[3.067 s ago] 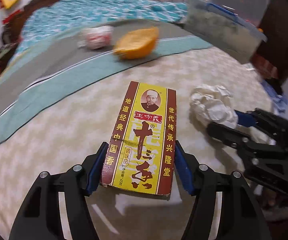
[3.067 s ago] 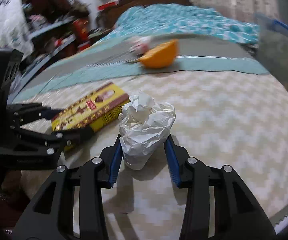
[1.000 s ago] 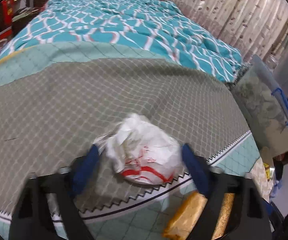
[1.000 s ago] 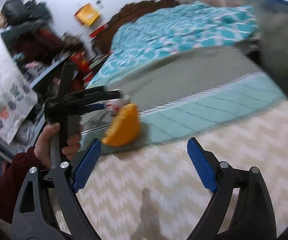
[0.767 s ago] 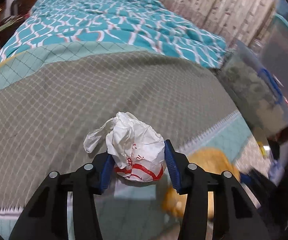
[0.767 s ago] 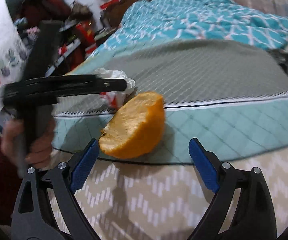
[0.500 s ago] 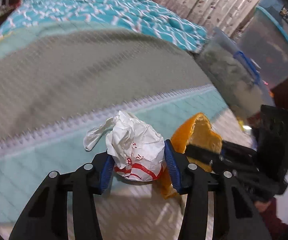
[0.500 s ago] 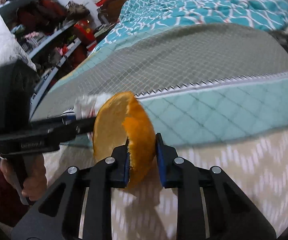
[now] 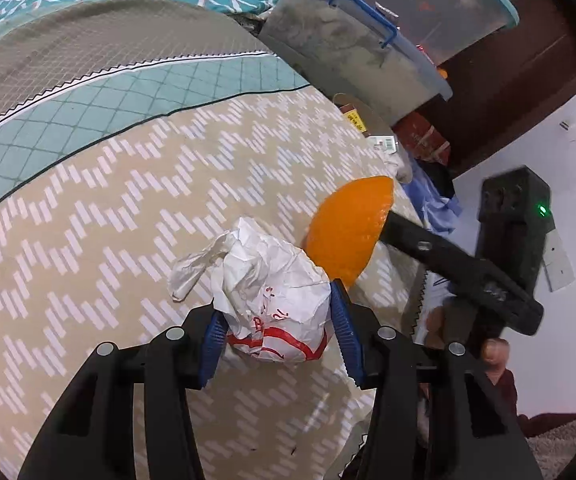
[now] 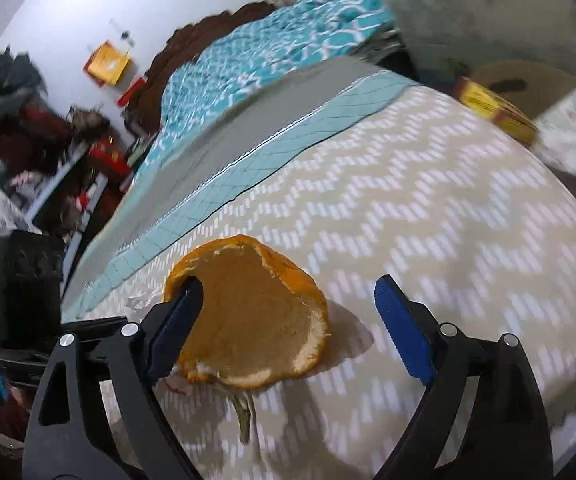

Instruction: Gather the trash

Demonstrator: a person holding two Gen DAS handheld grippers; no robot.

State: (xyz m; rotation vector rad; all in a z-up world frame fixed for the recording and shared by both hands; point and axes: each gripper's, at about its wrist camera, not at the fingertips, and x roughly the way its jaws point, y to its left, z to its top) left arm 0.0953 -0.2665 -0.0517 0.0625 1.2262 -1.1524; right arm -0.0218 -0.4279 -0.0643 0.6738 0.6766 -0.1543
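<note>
White crumpled wrapper (image 9: 274, 300): paper with red print, pinched between both blue pads (image 9: 342, 330) of the left gripper (image 9: 276, 334), held above the bed cover.
Left gripper: jaws closed on the wrapper, pads touching it on both sides; a twisted tail of paper sticks out to the left.
Right gripper (image 10: 288, 320): jaws spread wide apart; only the left pad (image 10: 176, 320) touches the orange peel, right pad is well clear of it.
Orange peel (image 10: 248, 316): half-shell, pale inner side facing the right wrist camera, leaning against the left pad; a shadow shows on the cover beside it. Cannot tell whether it rests on the cover or hangs from the pad.
Orange peel, left wrist view (image 9: 348, 228): outer skin shows, just beyond and right of the wrapper, at the tip of the right gripper's black finger.
Bed cover (image 9: 128, 200): beige with white chevron dashes, under both grippers.
Teal quilted band (image 9: 68, 112): farther along the bed, then a grey grid section.
Trash container (image 10: 568, 112): off the bed's far right edge, blurred; a yellow box (image 10: 492, 110) and white paper inside.
Plastic storage bin (image 9: 352, 48): beyond the bed edge, blue latch, clear lid.
Headboard (image 10: 208, 32): dark wood, farthest back.
</note>
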